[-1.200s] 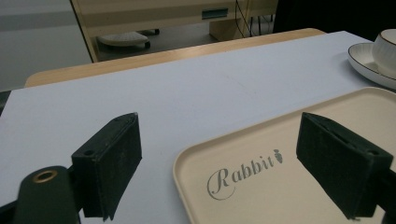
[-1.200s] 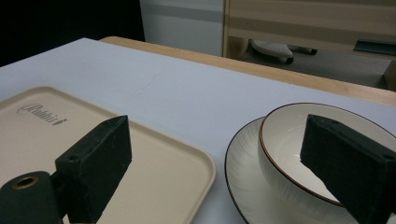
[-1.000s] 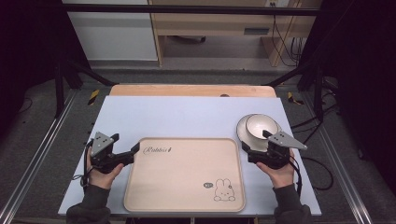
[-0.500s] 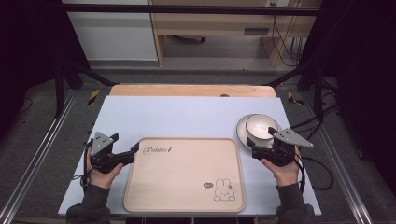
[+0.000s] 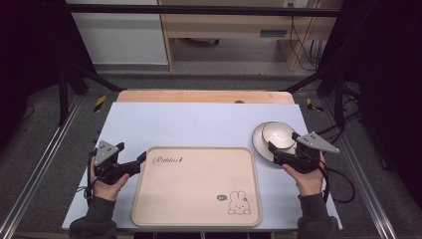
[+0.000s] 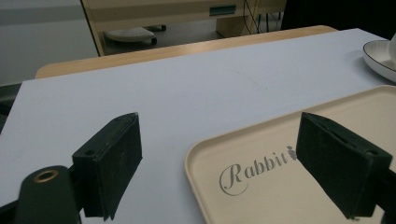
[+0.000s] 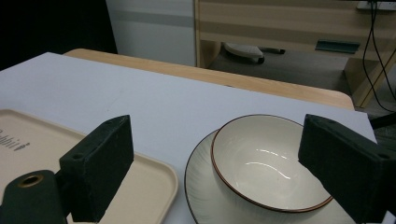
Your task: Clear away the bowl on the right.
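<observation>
**Tray between open grippers, bowl on plate at right**

At the left I hold the left gripper (image 5: 141, 160) with its jaws spread wide, empty, straddling the tray's (image 5: 196, 209) far-left corner; in the left gripper view one jaw hangs over bare table (image 5: 199, 124) and the other over the tray's "Rabbit" lettering.

The tray sits in the middle near part of the table, flat, with its long axis running left to right. The lettering lies at its far-left corner and a rabbit drawing at its near-right corner, both reading upright from my side. I judge it light, stiff and a bit slick; the raised rim is the place to pinch, ideally at both short ends.

Just right of the tray, a bowl (image 5: 278, 134) sits inside a plate (image 5: 259, 144), upright, mouth up. Being round, neither has a long axis. They look ceramic: heavier, hard, smooth and breakable. I would grip the bowl's rim, one jaw inside and one outside.

The right gripper (image 5: 272, 148) is wide and empty too, pointing left and far toward the bowl, jaws to either side of it in the right gripper view.
</observation>
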The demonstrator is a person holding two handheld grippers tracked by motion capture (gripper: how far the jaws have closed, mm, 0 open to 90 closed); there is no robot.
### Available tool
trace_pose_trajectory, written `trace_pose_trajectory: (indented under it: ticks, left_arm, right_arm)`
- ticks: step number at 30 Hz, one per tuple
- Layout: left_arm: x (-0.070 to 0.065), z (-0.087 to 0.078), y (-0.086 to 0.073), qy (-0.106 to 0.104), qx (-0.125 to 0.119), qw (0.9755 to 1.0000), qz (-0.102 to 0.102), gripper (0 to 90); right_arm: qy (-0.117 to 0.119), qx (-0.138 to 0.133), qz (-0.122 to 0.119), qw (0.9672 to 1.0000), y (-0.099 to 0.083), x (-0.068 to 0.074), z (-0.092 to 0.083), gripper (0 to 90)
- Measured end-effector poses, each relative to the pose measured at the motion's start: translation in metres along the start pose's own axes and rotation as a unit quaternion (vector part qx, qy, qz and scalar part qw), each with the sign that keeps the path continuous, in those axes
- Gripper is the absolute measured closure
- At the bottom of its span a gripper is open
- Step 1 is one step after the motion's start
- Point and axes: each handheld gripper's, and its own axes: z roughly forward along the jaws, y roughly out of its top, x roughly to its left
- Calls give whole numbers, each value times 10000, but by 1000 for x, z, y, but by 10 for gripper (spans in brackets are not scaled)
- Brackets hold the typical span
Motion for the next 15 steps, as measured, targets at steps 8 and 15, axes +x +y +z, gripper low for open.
trace_pose_trajectory:
  ticks: [8,15]
  left_arm:
    - [1,1,-1,31,23,10000,9,141]
    - [2,2,-3,53,49,10000,-11,141]
  right_arm:
    - [-30,80,10,10000,3,-4,3,104]
    - [-79,76,70,9999,7,-10,3,104]
